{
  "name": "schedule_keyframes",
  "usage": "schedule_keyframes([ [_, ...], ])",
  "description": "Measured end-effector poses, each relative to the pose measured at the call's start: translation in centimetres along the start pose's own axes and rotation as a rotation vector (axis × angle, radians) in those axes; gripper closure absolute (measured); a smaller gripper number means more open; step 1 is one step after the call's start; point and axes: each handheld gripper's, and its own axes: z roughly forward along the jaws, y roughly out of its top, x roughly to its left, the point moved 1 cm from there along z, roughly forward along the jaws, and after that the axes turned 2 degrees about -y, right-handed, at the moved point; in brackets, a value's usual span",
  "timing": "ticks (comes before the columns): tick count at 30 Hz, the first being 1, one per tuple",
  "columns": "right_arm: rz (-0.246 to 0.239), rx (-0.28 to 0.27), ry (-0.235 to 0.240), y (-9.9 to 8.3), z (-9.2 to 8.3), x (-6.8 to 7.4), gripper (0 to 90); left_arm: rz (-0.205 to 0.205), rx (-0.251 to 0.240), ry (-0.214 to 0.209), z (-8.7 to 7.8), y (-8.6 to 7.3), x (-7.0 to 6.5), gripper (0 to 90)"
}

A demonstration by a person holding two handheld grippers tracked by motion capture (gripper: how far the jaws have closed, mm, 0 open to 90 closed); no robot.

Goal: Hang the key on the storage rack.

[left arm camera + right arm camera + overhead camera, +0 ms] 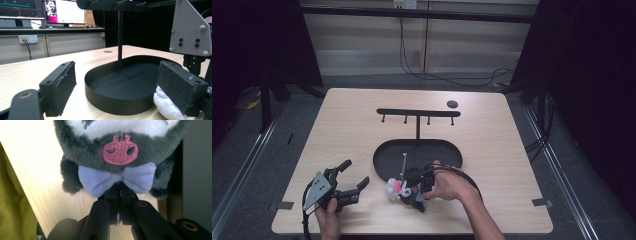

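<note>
Right gripper (119, 203): jaws closed together, pinching a bit of the lilac bow (116, 180) under the snout of a grey plush toy (120, 147). The toy has a pink embroidered nose and a white upper face. In the high view the toy (401, 190) sits at the near edge of the worktop, just in front of the black oval tray (384, 155), with the right gripper (418, 192) and right hand (449, 184) at it.

Left gripper (117, 87): jaws spread wide, nothing between them. In the high view it (354, 177) rests at the near left of the worktop, held by the left hand (329, 215), grey three-cornered plate on top. In the left gripper view white plush shows just behind its right-hand jaw.

Worktop (347, 125): pale wood grain, rounded corners. The tray carries an upright post with a black crossbar (418, 112) and four small pegs hanging from it. A small dark disc (452, 104) lies at the far right, apart from the rack.

Room: grey floor, dark curtains at both sides, a pale panelled wall behind with a black cable (432, 75) trailing down onto the floor. The left gripper view shows monitors (42, 10) on a ledge and a wall socket (28, 38).
</note>
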Motion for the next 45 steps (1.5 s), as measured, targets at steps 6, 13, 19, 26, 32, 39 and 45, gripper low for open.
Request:
schedule_keyframes([
  [6,0.007,0.026,0.019,0.2,-0.6,-0.5,87.7,-0.002,0.000,-0.003,0.0,0.0,0.0,15.2],
  [13,0.010,0.016,0.002,-0.2,-3.0,-0.8,87.7,-0.001,-0.001,-0.001,0.0,0.0,0.0,15.3],
  [19,0.009,0.017,-0.023,-0.4,-4.5,-1.0,87.7,-0.002,-0.001,-0.002,0.0,0.0,0.0,15.2],
  [26,0.001,0.024,-0.011,-0.3,-6.7,-1.4,87.7,-0.001,-0.001,-0.002,0.0,0.0,0.0,15.2],
  [32,-0.001,0.011,-0.018,-0.1,-8.4,-1.7,87.7,-0.001,0.000,-0.001,0.0,0.0,0.0,15.3],
  [39,-0.014,0.006,-0.022,0.2,-10.1,-1.8,87.7,-0.002,-0.001,-0.002,0.0,0.0,0.0,15.2],
  [45,-0.009,-0.024,-0.013,0.2,-11.5,-2.2,87.7,0.001,0.000,0.001,0.0,0.0,0.0,15.2],
])
